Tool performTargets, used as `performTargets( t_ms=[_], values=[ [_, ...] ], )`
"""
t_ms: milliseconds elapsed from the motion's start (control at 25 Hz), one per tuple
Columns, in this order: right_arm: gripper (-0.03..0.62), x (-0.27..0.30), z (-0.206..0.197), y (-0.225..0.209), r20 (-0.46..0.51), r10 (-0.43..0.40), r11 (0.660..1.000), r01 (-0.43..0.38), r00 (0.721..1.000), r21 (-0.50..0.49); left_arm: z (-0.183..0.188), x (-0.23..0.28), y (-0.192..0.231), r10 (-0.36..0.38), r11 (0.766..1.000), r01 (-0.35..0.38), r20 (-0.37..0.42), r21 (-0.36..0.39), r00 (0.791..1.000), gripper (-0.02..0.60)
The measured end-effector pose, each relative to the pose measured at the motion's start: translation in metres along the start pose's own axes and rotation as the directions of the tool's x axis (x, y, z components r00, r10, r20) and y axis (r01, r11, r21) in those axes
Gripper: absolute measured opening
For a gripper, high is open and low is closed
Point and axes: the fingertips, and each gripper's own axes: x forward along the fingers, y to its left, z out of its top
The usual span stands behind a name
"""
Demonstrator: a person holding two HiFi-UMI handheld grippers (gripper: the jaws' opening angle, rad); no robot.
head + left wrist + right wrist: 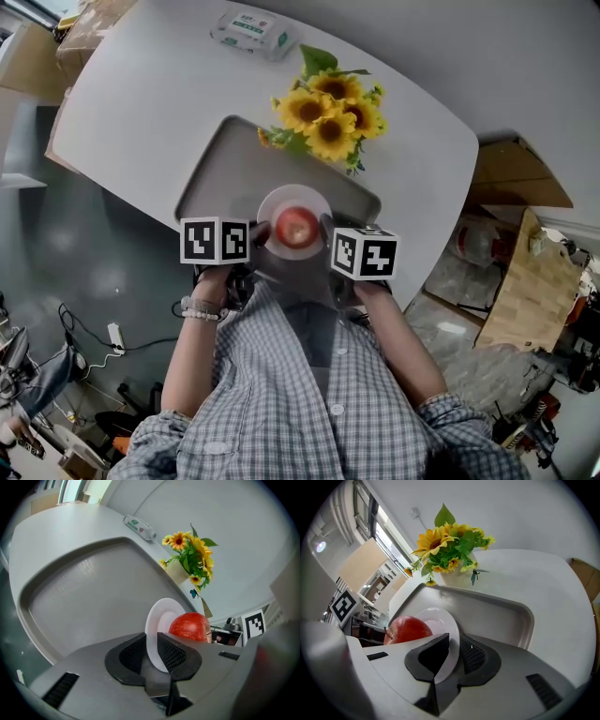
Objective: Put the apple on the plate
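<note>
A red apple point(297, 226) sits on a small white plate point(277, 202), over the near part of a grey tray point(220, 164). Both grippers hold the plate by its rim. My left gripper point(254, 234) is shut on the plate's left edge. In the left gripper view its jaws point(152, 648) pinch the white rim point(156, 620), with the apple point(190, 626) just beyond. My right gripper point(331, 240) is shut on the right edge. In the right gripper view its jaws point(452, 654) clamp the plate point(440, 623) beside the apple point(408, 629). Whether the plate touches the tray I cannot tell.
A vase of sunflowers point(328, 111) stands just past the tray's far right corner. A pack of wipes point(251, 30) lies at the far edge of the white table point(141, 84). Cardboard boxes point(525, 272) and clutter stand on the floor to the right.
</note>
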Motion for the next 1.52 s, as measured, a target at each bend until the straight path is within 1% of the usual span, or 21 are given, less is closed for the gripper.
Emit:
performTargets(
  t_ms=[120, 280, 440, 560, 680, 760, 800, 840, 920, 1000, 1040, 1120, 1200, 1320, 1400, 1520],
  values=[
    [0.066, 0.001, 0.001, 0.001, 0.006, 0.009, 1.0, -0.009, 1.0, 0.008, -0.001, 0.0, -0.002, -0.013, 1.0, 0.013, -0.002, -0.003, 1.0, 0.064],
    [0.066, -0.001, 0.001, -0.001, 0.02, 0.023, 0.999, -0.024, 1.0, 0.044, -0.003, -0.004, -0.002, -0.018, 1.0, 0.018, 0.008, -0.01, 1.0, 0.086],
    [0.066, -0.007, 0.002, -0.003, 0.036, 0.033, 0.998, -0.035, 0.999, 0.051, -0.006, -0.009, -0.003, -0.029, 0.999, 0.029, 0.023, -0.024, 0.999, 0.089],
    [0.066, -0.014, 0.004, -0.006, 0.062, 0.042, 0.998, -0.045, 0.997, 0.051, -0.004, -0.018, 0.001, -0.007, 1.0, 0.008, 0.063, -0.022, 0.998, 0.089],
    [0.066, -0.025, 0.008, -0.011, 0.096, 0.045, 0.998, -0.049, 0.994, 0.044, 0.0, -0.028, 0.007, 0.031, 0.999, -0.03, 0.116, -0.016, 0.993, 0.089],
    [0.066, -0.035, 0.012, -0.014, 0.133, 0.047, 0.998, -0.052, 0.99, 0.032, 0.003, -0.037, 0.007, 0.05, 0.999, -0.053, 0.166, 0.013, 0.985, 0.089],
    [0.066, -0.042, 0.015, -0.014, 0.154, 0.053, 0.998, -0.057, 0.987, 0.019, 0.006, -0.042, 0.003, 0.048, 0.997, -0.058, 0.201, 0.047, 0.978, 0.084],
    [0.066, -0.048, 0.017, -0.013, 0.174, 0.068, 0.998, -0.069, 0.982, 0.002, 0.009, -0.047, -0.003, 0.035, 0.994, -0.059, 0.241, 0.092, 0.97, 0.062],
    [0.064, -0.062, 0.02, -0.007, 0.207, 0.114, 0.993, -0.108, 0.972, -0.042, 0.011, -0.056, -0.018, -0.007, 0.982, -0.055, 0.32, 0.183, 0.947, 0.037],
    [0.058, -0.077, 0.025, 0.0, 0.246, 0.154, 0.987, -0.135, 0.957, -0.093, 0.012, -0.065, -0.037, -0.049, 0.964, -0.057, 0.382, 0.261, 0.923, 0.018],
    [0.054, -0.085, 0.028, 0.003, 0.274, 0.168, 0.983, -0.138, 0.947, -0.123, 0.014, -0.07, -0.048, -0.072, 0.95, -0.062, 0.409, 0.306, 0.91, 0.014],
    [0.044, -0.106, 0.036, 0.009, 0.346, 0.191, 0.973, -0.131, 0.919, -0.189, 0.016, -0.079, -0.076, -0.129, 0.912, -0.074, 0.451, 0.404, 0.883, 0.009],
    [0.041, -0.129, 0.042, 0.018, 0.41, 0.213, 0.961, -0.115, 0.887, -0.251, 0.018, -0.087, -0.104, -0.179, 0.871, -0.088, 0.477, 0.484, 0.86, 0.009],
    [0.04, -0.16, 0.049, 0.031, 0.471, 0.229, 0.939, -0.066, 0.852, -0.337, 0.022, -0.097, -0.137, -0.215, 0.813, -0.139, 0.514, 0.565, 0.831, 0.009],
    [0.04, -0.18, 0.054, 0.039, 0.501, 0.243, 0.918, -0.03, 0.831, -0.395, 0.025, -0.103, -0.158, -0.238, 0.773, -0.176, 0.535, 0.61, 0.811, 0.009],
    [0.038, -0.209, 0.064, 0.05, 0.55, 0.277, 0.889, 0.007, 0.788, -0.458, 0.026, -0.113, -0.193, -0.288, 0.712, -0.207, 0.548, 0.671, 0.785, 0.009]
  ],
)
